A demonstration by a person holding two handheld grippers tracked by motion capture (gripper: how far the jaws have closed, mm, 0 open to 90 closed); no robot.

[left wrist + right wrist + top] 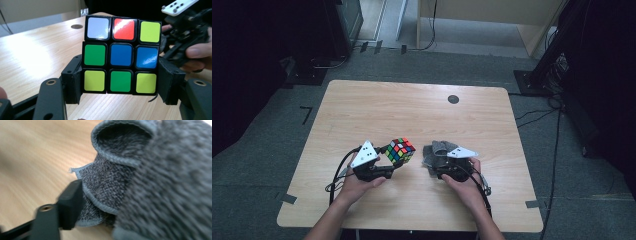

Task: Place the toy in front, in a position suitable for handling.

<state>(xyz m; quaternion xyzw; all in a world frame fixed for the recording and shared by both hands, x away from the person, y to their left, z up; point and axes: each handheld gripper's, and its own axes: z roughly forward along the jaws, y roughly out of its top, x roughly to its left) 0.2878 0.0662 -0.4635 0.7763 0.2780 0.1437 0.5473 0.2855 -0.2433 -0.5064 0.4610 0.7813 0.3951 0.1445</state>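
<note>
A Rubik's cube (400,150) is held just above the wooden table (412,105), left of centre, with my left gripper (393,161) shut on it. In the left gripper view the cube (121,53) faces me with green, blue and yellow tiles, and both black pads press on its lower sides. A crumpled grey knitted cloth (436,151) lies right of the cube, and my right gripper (439,162) is down at it. In the right gripper view the cloth (150,182) bulges loosely between the jaws; one finger (71,202) stands wide at its hem, the other is hidden behind it.
A small black round mark (453,99) sits near the table's far edge. Cables run over the grey carpet at the right (554,150). Dark equipment stands at both far corners. The right gripper (185,27) and its hand show close beside the cube in the left gripper view.
</note>
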